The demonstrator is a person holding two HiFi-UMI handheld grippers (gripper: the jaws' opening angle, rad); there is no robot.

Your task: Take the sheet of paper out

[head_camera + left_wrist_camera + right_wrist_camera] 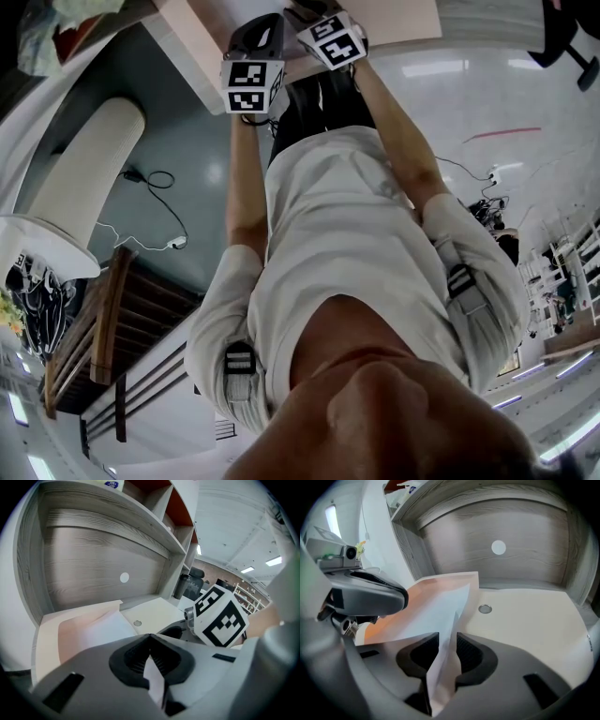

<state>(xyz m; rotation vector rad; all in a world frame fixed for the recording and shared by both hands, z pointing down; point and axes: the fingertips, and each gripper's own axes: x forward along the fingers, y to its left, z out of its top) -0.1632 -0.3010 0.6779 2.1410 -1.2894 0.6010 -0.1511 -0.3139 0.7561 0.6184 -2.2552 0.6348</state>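
A pinkish folder (436, 585) lies on the pale desk (525, 620) under the shelf, with a white sheet of paper (440, 616) coming out of it. The sheet's near end stands on edge between the jaws of my right gripper (447, 641), which is open, its pads apart on either side of the paper. My left gripper (150, 639) is shut on a thin pale edge, seemingly the folder's. In the right gripper view my left gripper (404, 599) hangs over the folder's left side. The left gripper view shows the folder (75, 630) and sheet (105, 627) flat on the desk.
A grey wood back panel (525, 559) with a white disc (498, 547) closes the nook, with shelves (154, 522) above. A round cable grommet (484, 608) sits in the desk beside the folder. The head view shows the person's arms, both marker cubes (251, 84) and the floor.
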